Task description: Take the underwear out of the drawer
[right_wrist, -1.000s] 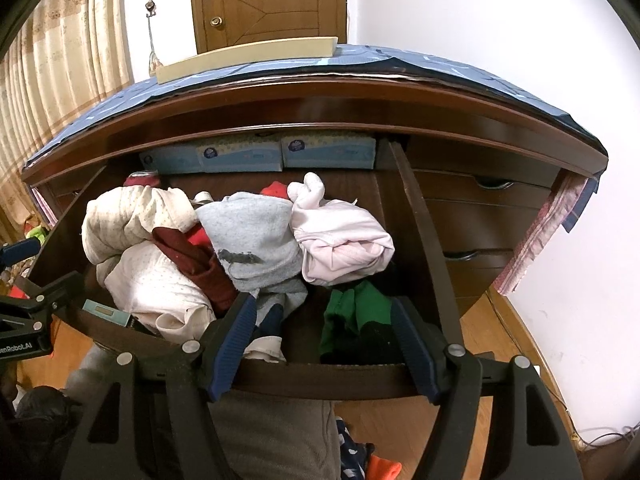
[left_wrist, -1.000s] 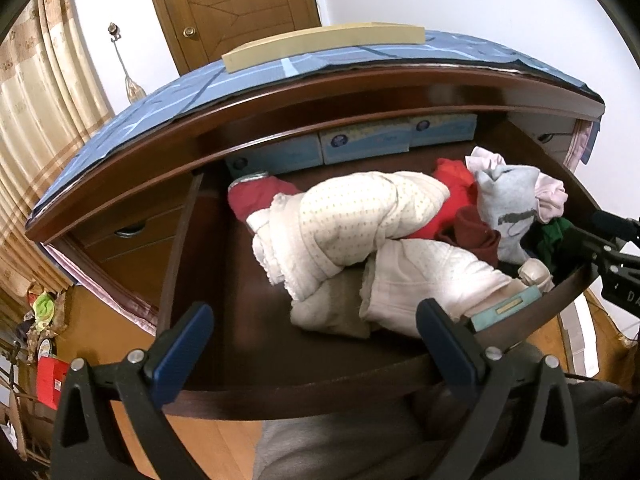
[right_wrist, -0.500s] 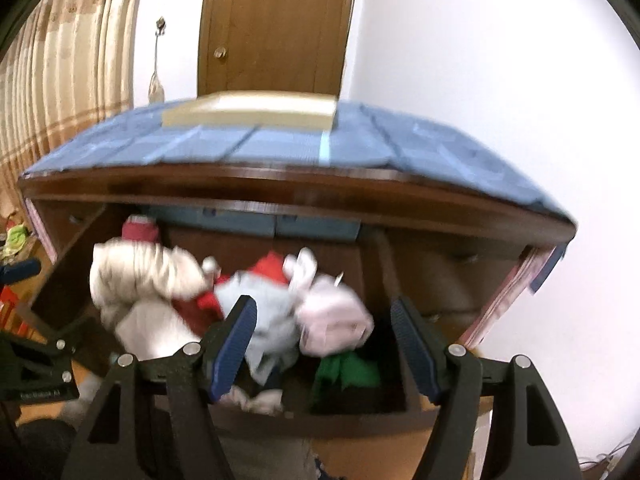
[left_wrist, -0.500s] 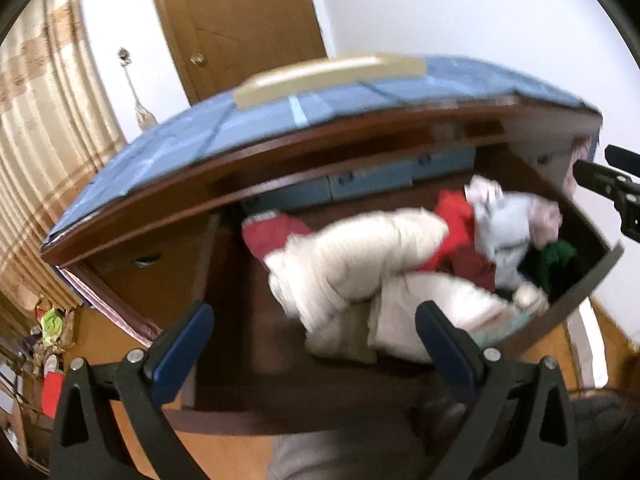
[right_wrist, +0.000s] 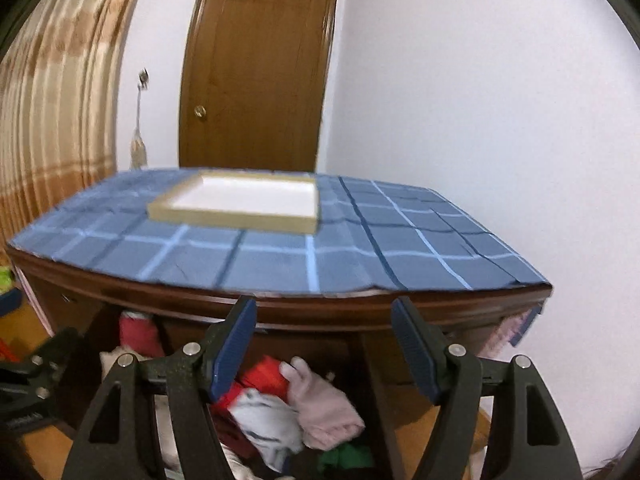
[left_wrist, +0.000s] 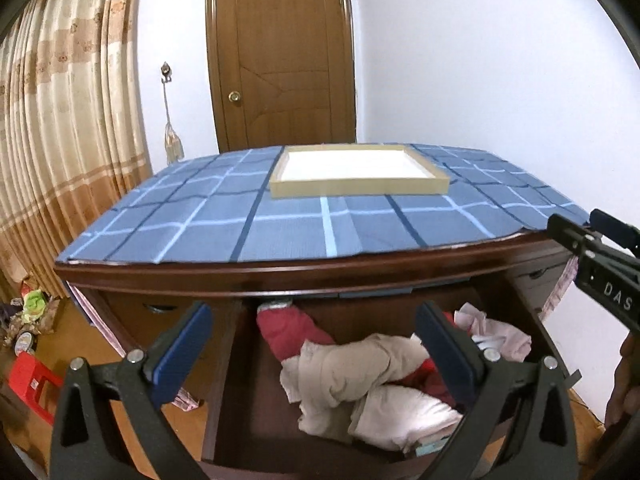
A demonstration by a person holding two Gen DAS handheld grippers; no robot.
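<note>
your left gripper and right gripper both gape wide, holding nothing. the open drawer lies below them (clothes heaped inside), and a tray sits far on the checked cloth.

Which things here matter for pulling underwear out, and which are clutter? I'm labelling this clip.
Job:
open drawer
heap of clothes
left tongs, open
right tongs, open

Lying about:
tray
checked cloth
red stool
door
</note>
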